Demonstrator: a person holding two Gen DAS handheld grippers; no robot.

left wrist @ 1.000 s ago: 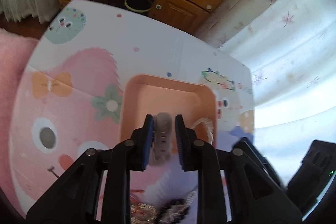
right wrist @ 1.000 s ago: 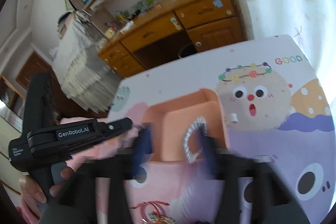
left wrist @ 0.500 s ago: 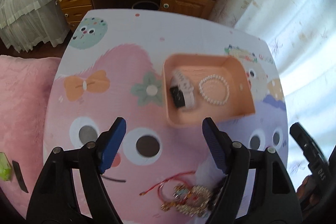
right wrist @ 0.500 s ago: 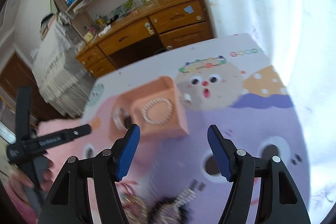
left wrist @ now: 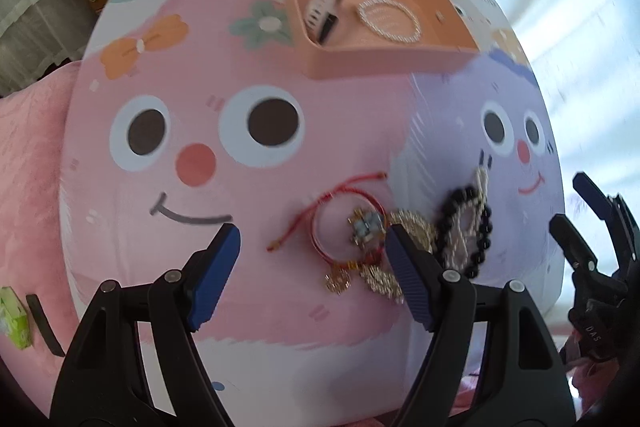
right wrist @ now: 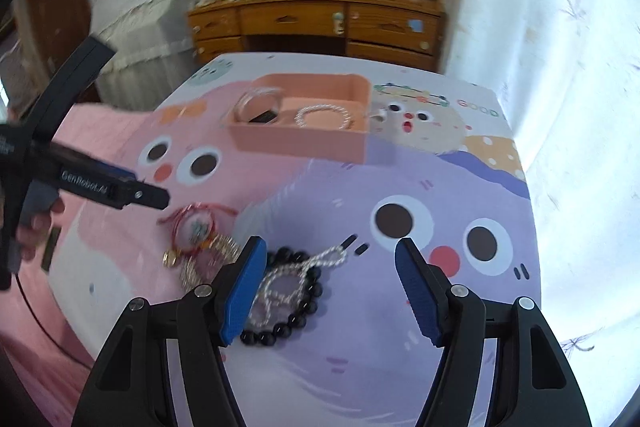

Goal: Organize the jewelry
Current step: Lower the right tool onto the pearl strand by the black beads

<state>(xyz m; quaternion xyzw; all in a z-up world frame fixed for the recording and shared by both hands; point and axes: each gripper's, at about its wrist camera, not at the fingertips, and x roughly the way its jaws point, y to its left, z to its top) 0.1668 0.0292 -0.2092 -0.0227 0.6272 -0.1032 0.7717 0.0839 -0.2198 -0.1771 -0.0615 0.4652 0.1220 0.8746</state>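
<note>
A peach tray [left wrist: 384, 63] at the far side of the cartoon-print table [left wrist: 280, 367] holds a silver watch [left wrist: 324, 7] and a pearl bracelet [left wrist: 388, 21]. Near the front lies a loose pile: a red cord bracelet [left wrist: 340, 195], gold pieces [left wrist: 412, 223], a black bead bracelet [right wrist: 288, 327] and a pearl string [right wrist: 328, 259]. My left gripper [left wrist: 312, 243] hangs open above the red bracelet and holds nothing. My right gripper [right wrist: 330, 249] is over the black beads and pearl string; its jaws are opening, with nothing gripped.
A wooden desk with drawers [right wrist: 320, 23] stands beyond the table. A pale curtain [right wrist: 560, 67] hangs on the right. Pink bedding [left wrist: 28, 187] borders the table's left edge, with a small green packet [left wrist: 14, 315] on it. A hand [right wrist: 32, 231] holds the left gripper's handle.
The left gripper let go of the watch, and the pearl bracelet now lies in the tray too. Both grippers opened and drew back to the jewelry pile at the table's front.
</note>
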